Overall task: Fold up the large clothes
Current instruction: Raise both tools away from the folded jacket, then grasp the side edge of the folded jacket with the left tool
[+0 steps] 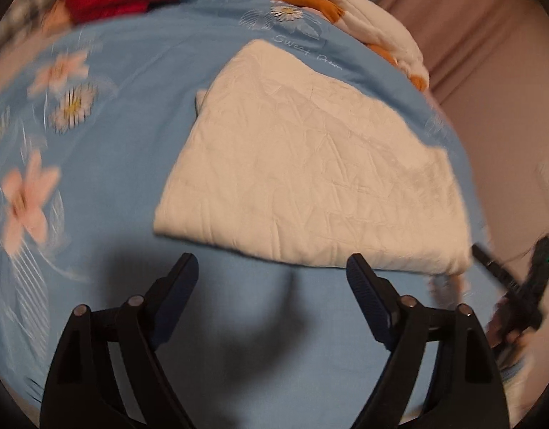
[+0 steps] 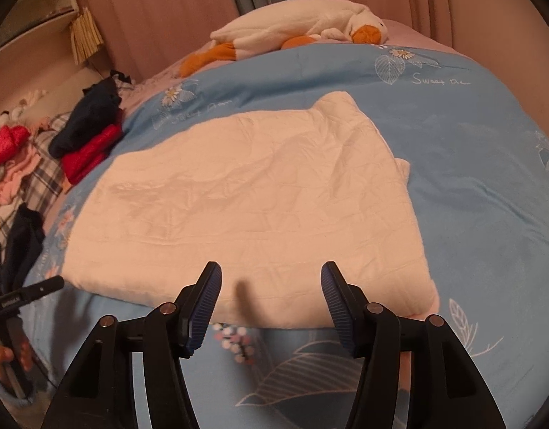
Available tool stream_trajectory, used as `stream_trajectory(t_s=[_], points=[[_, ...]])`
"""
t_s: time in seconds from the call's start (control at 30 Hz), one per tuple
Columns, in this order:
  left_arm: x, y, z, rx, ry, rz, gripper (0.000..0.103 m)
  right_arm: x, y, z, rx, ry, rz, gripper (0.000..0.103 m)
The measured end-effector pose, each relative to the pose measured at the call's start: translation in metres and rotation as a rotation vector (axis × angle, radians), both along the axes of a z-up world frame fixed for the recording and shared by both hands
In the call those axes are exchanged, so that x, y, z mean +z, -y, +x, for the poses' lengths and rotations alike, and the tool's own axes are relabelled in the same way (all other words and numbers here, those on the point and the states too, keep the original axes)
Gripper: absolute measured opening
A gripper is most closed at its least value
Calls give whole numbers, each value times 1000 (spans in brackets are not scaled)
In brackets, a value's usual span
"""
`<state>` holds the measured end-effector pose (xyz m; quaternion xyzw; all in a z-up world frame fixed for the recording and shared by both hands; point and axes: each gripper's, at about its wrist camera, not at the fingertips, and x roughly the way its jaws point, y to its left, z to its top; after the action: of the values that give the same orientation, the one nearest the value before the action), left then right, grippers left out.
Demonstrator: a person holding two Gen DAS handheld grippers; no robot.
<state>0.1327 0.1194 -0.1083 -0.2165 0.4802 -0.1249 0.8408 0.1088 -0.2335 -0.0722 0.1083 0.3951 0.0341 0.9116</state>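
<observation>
The cream quilt (image 2: 245, 200) lies folded into a neat rectangle on the blue bedspread (image 2: 470, 186), apparently finished, with the left gripper (image 1: 272, 279) and right gripper (image 2: 270, 293) both released and empty.

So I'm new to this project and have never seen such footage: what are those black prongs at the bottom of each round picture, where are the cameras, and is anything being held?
The prongs are the two fingers of a handheld gripper; a person carries one in each hand, with no robot arm involved. Each round picture comes from a fisheye camera on a gripper, looking forward along its fingers. One view belongs to the left gripper, the other to the right gripper. Both look down at a bed covered by a blue floral duvet. On it lies a folded white quilted garment or blanket; I cannot tell which. Further back are a plush goose and a pile of red and dark clothes. Both grippers are open and hold nothing; the white fabric lies just beyond their fingertips.
</observation>
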Motion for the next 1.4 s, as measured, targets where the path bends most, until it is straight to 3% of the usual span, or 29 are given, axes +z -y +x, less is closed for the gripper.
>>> stream_trajectory(t_s=[0.1,0.27,0.33,0.83,1.23,1.3,1.4], points=[[-15,-16,1,52,-54,-186,89,2,-9,0,23,14,11,59],[-34,-27,7,141,-107,-392,91,-3,-26,7,63,20,28,59],[-36,-28,12,173,-103,-427,91,-5,-33,9,80,22,36,59],[-34,-25,51,242,-73,-413,91,-10,-58,22,154,26,98,59],[-32,-43,54,178,-85,-451,91,-12,-59,25,161,12,71,59],[-35,-50,57,155,-105,-494,91,-11,-60,25,164,15,59,59],[-36,-50,66,103,-141,-494,91,-10,-62,26,170,18,65,59]])
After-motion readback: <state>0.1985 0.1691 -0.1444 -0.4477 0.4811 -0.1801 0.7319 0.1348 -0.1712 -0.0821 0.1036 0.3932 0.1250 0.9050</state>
